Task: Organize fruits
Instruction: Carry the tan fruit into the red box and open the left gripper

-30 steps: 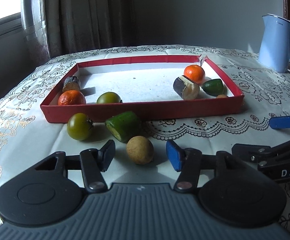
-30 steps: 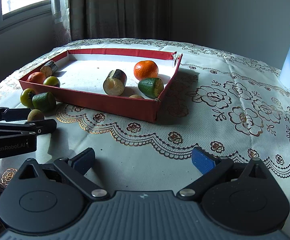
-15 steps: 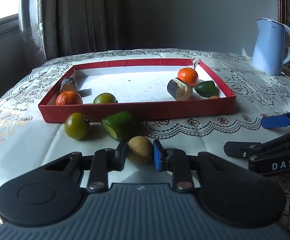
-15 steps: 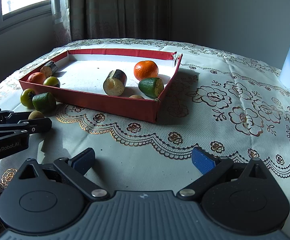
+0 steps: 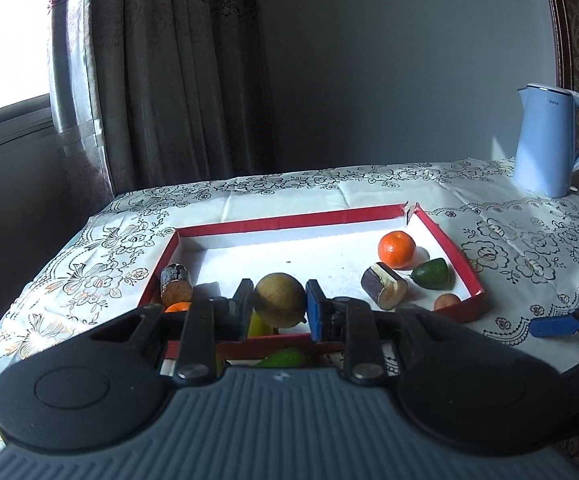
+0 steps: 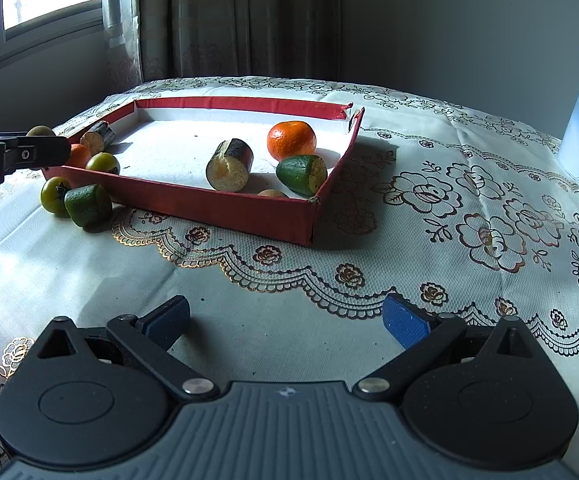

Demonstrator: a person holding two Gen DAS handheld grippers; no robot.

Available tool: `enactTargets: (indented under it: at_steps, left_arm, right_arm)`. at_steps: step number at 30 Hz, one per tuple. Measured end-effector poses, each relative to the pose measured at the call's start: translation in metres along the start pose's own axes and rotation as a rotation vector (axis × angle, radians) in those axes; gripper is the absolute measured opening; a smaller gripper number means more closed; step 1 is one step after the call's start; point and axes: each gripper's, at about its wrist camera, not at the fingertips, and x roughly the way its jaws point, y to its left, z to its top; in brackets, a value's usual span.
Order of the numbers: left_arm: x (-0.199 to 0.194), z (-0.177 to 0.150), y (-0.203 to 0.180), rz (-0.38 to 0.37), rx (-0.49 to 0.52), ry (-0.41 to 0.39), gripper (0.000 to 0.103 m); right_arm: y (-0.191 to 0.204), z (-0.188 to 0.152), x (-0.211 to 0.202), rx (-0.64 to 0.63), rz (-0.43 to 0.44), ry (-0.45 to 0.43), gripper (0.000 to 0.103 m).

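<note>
Small brand mark on kettle (image 5: 549,140), too small to read. Left gripper (image 6: 29,154) side shows partial ".AI" lettering.

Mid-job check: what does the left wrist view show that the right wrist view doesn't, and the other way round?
Only the left wrist view: the left gripper shut on the tan round fruit, seen close up, and the whole blue kettle.
Only the right wrist view: the right gripper wide open and empty, and the green tomato beside the cut green fruit on the tablecloth, outside the tray.
Both: the red tray and the orange.
</note>
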Motion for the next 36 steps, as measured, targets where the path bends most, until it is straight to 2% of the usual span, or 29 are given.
enactTargets:
  at_steps: [4,10,18,20,27,29,36]
  left_arm:
    - [0.038,0.018,0.011,0.068,-0.019,0.026,0.024]
    - [0.089,0.017,0.029,0.102,-0.084,0.123,0.024]
    - [0.113,-0.003,0.029,0.116,-0.079,0.188,0.027]
    - [0.114,-0.005,0.030,0.125,-0.084,0.187,0.042]
    - [0.091,-0.004,0.027,0.127,-0.082,0.128,0.077]
    - [0.074,-0.006,0.027,0.125,-0.089,0.104,0.094]
    - [0.024,-0.031,0.040,0.110,-0.127,0.090,0.102]
  right_arm:
    - [0.000,0.000,0.000,0.000,0.000,0.000,0.103]
    - [0.000,0.000,0.000,0.000,0.000,0.000,0.103]
    - [0.000,0.000,0.000,0.000,0.000,0.000,0.103]
    - [0.000,0.000,0.000,0.000,0.000,0.000,0.103]
    - [0.000,0.000,0.000,0.002,0.001,0.000,0.103]
    - [0.000,0.001,0.000,0.003,0.003,-0.001,0.103]
    - [0.001,0.001,0.000,0.006,0.006,-0.003,0.103]
